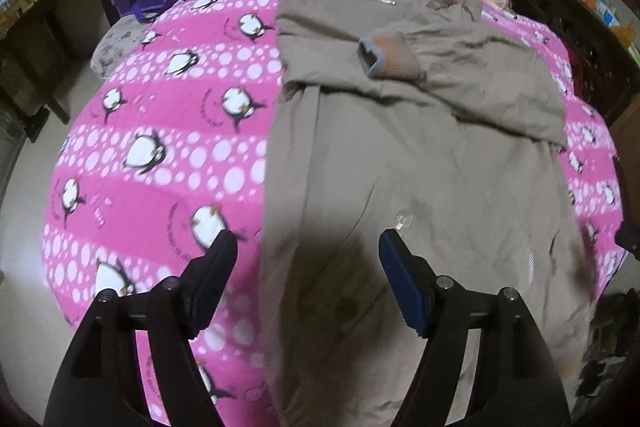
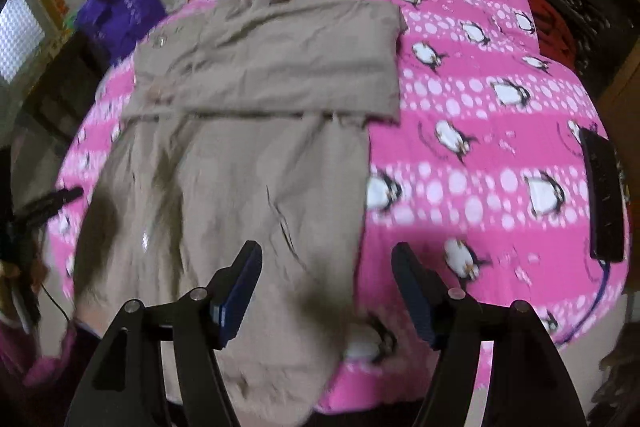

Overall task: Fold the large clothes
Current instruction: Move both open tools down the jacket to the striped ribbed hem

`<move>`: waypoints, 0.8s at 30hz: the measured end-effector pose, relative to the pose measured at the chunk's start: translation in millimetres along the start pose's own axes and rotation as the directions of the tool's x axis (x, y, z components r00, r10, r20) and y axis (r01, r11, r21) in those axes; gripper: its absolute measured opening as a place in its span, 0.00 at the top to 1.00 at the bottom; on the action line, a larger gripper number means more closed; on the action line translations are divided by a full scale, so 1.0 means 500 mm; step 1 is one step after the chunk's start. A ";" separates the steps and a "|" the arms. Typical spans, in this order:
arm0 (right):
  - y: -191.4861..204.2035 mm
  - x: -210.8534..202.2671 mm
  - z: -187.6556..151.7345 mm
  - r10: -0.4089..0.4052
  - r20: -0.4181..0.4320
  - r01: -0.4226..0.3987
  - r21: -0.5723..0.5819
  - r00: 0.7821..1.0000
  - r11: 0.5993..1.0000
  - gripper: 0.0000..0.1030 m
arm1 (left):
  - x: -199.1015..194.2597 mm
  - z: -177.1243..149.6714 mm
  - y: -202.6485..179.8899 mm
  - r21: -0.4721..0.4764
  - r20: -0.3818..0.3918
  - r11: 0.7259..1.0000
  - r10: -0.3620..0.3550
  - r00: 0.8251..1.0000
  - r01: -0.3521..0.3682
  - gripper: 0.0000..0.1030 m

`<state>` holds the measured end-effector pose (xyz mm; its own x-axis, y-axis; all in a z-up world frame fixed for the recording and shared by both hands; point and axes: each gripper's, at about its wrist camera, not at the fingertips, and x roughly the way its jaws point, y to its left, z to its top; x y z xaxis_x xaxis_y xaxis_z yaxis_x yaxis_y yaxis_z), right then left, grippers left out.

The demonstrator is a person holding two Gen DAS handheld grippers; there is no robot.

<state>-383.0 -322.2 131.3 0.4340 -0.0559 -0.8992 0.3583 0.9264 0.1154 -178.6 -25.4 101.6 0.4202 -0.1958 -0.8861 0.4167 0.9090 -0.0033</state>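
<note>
A large beige coat lies flat on the bed, over a pink penguin quilt, with its sleeves folded across the chest and one ribbed cuff resting on top near the zip. The left gripper hovers above the coat's lower left edge, jaws standing wide apart with nothing between them; the right gripper hangs over the lower right edge, jaws likewise wide and empty. The likely next step is a pinch on the hem at both sides to bring the bottom half up. The risk is an uneven grab: the left jaws straddle the line where coat meets quilt, so a careless close could catch the quilt along with the fabric, or take only the top layer and leave the fold crooked. Lifting could also drag the loosely laid sleeves out of place. The hem itself is cut off behind the grippers in both views, so its exact lie cannot be judged. Both pictures are blurred, and a dark flat object at the quilt's right edge is hard to identify.
</note>
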 end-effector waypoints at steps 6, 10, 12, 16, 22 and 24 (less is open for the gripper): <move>-0.009 0.023 -0.056 0.024 -0.045 -0.022 0.038 0.999 0.999 0.32 | -0.002 -0.027 0.015 -0.015 -0.007 1.000 0.018 1.000 -0.018 0.29; 0.006 0.029 -0.058 0.049 -0.038 -0.048 0.038 0.998 0.998 0.32 | -0.001 -0.040 0.018 -0.001 -0.017 1.000 0.030 0.999 -0.030 0.29; 0.016 0.031 -0.056 0.056 -0.034 -0.055 0.032 0.998 0.998 0.32 | 0.000 -0.044 0.019 0.000 -0.022 1.000 0.030 0.999 -0.030 0.29; 0.031 0.038 -0.052 0.056 -0.033 -0.055 0.023 0.998 0.998 0.32 | 0.005 -0.049 0.023 -0.009 -0.033 1.000 0.027 0.999 -0.027 0.29; 0.038 0.044 -0.050 0.059 -0.038 -0.058 0.018 0.998 0.998 0.31 | 0.013 -0.053 0.022 -0.006 -0.046 1.000 0.026 0.999 -0.027 0.29; 0.035 0.046 -0.051 0.054 -0.042 -0.053 0.020 0.998 0.998 0.31 | 0.016 -0.053 0.023 -0.006 -0.053 1.000 0.022 0.998 -0.023 0.29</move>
<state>-387.7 -297.6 102.0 0.4180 0.0099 -0.9084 0.3515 0.9203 0.1718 -191.9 -6.9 82.0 0.3861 -0.1558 -0.9092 0.4018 0.9156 0.0137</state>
